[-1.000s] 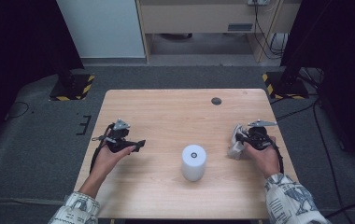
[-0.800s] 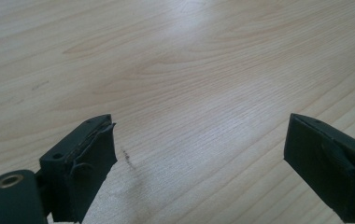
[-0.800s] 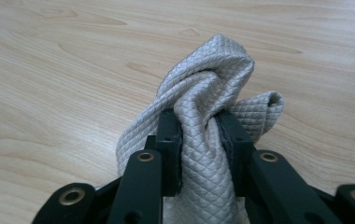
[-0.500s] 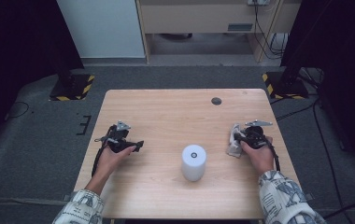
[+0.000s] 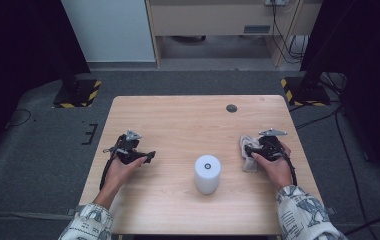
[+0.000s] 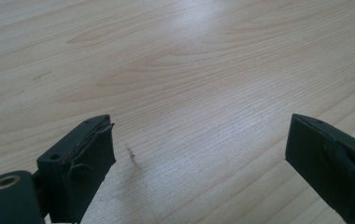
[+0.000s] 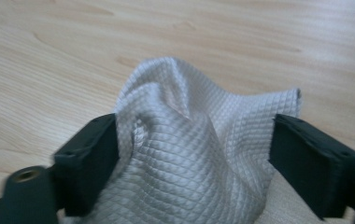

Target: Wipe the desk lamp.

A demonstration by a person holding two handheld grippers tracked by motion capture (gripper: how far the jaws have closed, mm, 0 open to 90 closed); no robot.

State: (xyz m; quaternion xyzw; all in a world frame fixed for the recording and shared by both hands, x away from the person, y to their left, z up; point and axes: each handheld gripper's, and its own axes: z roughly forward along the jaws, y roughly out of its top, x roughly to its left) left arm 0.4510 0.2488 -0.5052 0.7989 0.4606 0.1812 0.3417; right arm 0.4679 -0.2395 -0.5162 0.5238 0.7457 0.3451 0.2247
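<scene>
A crumpled white quilted cloth (image 5: 249,165) lies on the wooden table (image 5: 178,120) at the right. My right gripper (image 5: 248,150) points left into it. In the right gripper view the cloth (image 7: 189,158) bulges up between the two black jaws of my right gripper (image 7: 196,123). These jaws have just been opening and now stand wide, no longer pinching the fabric. My left gripper (image 5: 148,156) rests at the table's left, pointing right. In its own view my left gripper (image 6: 201,135) is open over bare wood.
A white cylinder (image 5: 207,174) with a dark round top stands between the hands, near the front middle. A small black disc (image 5: 231,108) sits by the far edge. Dark floor, stands with hazard stripes (image 5: 300,90) and cables surround the table.
The right hand has edged slightly left at the cloth. The left hand and the white cylinder stay where they were.
</scene>
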